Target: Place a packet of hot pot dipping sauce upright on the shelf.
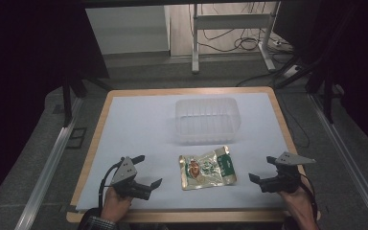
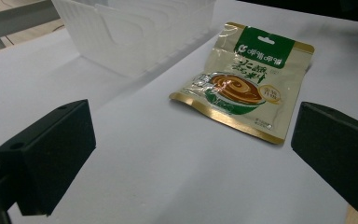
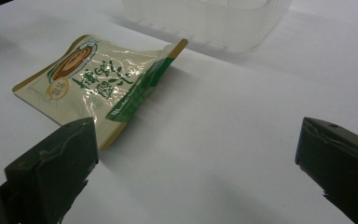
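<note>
A glossy cream and green food packet (image 1: 207, 168) (image 2: 242, 81) (image 3: 98, 77) lies flat on the white table near the front edge. Behind it stands a clear plastic container (image 1: 207, 120) (image 2: 130, 30) (image 3: 214, 18), with nothing in it that I can see. My left gripper (image 1: 147, 171) (image 2: 191, 163) rests to the left of the packet, jaws wide apart and nothing between them. To the right of the packet my right gripper (image 1: 262, 168) (image 3: 196, 172) also stands open and holds nothing. Neither gripper touches the packet.
The white sheet (image 1: 143, 124) covers a wooden table top (image 1: 92, 148). Beyond the far edge are a metal frame (image 1: 232, 28) and loose cables (image 1: 249, 43) on the floor. Dark curtains flank both sides.
</note>
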Tool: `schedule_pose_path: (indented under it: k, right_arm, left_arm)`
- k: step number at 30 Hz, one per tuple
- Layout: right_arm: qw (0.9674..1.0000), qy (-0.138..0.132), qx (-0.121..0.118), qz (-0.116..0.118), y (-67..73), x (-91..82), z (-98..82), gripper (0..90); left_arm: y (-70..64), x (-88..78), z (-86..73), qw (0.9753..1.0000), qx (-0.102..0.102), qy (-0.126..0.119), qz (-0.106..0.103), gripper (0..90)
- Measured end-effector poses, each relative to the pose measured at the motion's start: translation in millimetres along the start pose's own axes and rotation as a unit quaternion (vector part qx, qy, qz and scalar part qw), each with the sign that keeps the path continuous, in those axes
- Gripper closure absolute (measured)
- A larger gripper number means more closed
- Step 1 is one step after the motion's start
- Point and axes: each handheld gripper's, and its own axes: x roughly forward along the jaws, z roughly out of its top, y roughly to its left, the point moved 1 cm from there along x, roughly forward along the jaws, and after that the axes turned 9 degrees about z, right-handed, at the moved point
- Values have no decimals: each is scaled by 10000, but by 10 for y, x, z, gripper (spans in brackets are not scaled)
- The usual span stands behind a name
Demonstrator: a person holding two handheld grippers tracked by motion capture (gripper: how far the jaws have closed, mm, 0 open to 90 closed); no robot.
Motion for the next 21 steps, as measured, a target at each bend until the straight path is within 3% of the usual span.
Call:
schedule_pose_path:
  k: [12,21]
  right_arm:
    - [9997,69,-124,173,45,152,61,0]
    - [9994,121,-146,306,68,271,99,0]
  left_arm:
    - [-14,5,0,9998,154,-16,123,0]
    - [-56,27,3,9995,306,18,62,0]
